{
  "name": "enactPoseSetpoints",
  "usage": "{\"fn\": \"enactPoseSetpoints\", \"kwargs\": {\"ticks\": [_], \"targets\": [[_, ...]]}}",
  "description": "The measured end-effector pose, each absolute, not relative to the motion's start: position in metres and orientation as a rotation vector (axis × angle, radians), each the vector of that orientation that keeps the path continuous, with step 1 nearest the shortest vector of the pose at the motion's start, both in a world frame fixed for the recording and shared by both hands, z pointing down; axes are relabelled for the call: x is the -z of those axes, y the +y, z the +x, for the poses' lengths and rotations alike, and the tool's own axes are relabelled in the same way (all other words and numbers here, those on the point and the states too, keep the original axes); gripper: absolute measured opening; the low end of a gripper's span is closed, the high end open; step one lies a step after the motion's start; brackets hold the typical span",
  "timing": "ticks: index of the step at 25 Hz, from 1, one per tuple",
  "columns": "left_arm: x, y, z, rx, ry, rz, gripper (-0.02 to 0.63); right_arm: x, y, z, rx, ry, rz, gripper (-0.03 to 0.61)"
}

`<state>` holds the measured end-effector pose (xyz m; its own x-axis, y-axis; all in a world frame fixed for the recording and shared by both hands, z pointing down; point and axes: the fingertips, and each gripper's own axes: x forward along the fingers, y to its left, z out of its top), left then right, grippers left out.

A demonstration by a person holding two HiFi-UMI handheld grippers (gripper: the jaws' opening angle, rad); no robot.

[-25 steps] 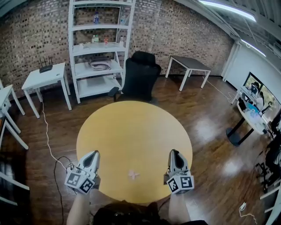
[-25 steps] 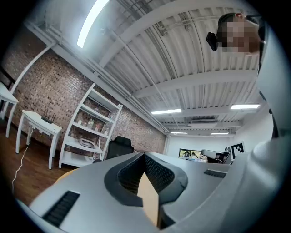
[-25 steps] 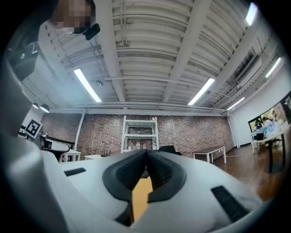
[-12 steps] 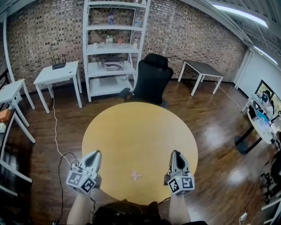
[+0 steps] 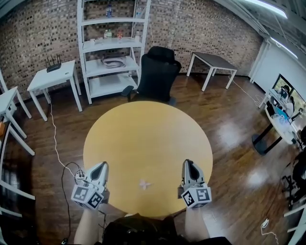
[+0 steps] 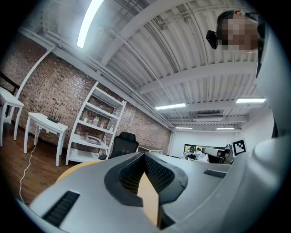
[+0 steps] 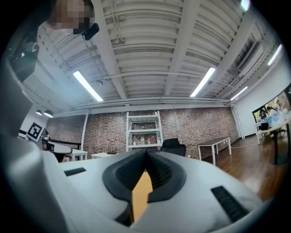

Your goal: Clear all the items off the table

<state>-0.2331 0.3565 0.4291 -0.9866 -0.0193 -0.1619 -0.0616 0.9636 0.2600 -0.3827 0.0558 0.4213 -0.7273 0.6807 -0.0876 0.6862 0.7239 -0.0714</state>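
One white shelving unit [image 5: 113, 48] at the brick back wall is the only holder in sight: small bottles [image 5: 109, 9] on its top shelf, a few more small items [image 5: 112, 34] one shelf down, too small to tell apart, and a pale coiled thing [image 5: 114, 62] on the shelf below that; the lowest shelf looks bare. Sweep left to right, head view: white side table [image 5: 48, 80] carrying a black router [image 5: 52, 67]; white cable [image 5: 54, 148] trailing from it over the wood floor toward the round yellow table [image 5: 148, 139]. Left gripper [image 5: 101, 166] hovers over the table's near-left edge; in its own view the ribbed pads [image 6: 132, 175] meet at the tips, nothing between them. Task item: one small pinkish-white scrap [image 5: 145, 183] lies flat on the tabletop near the near edge, between the two grippers, touching neither; its material cannot be told. Black office chair [image 5: 158, 74] stands just behind the table's far edge. Right gripper [image 5: 187, 163] over the near-right edge, jaws pressed together, pads [image 7: 129, 172] holding nothing. Dark side table [image 5: 213, 62] further right at the wall; desk with monitors [image 5: 282, 122] at far right. Nothing stands between either gripper and the scrap.
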Motion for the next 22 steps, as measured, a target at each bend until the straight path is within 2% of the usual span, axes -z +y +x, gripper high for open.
{"fn": "enactPoseSetpoints", "kwargs": {"ticks": [8,10,12,16,22], "targets": [[-0.455,0.354,-0.221,-0.430,3.019,-0.027,-0.009,-0.456,0.072,-0.371,0.063,2.933,1.262,0.002],[-0.464,0.357,-0.218,-0.434,3.050,-0.005,-0.009,-0.472,0.088,-0.363,-0.006,2.947,1.352,0.035],[-0.473,0.360,-0.212,-0.447,3.081,0.013,-0.009,-0.490,0.101,-0.353,-0.067,2.969,1.440,0.035],[-0.497,0.358,-0.203,-0.515,3.137,0.025,-0.008,-0.538,0.120,-0.334,-0.146,3.028,1.599,0.097],[-0.547,0.361,-0.197,-0.535,3.257,0.079,-0.008,-0.625,0.148,-0.314,-0.296,3.116,1.789,0.097]]}}
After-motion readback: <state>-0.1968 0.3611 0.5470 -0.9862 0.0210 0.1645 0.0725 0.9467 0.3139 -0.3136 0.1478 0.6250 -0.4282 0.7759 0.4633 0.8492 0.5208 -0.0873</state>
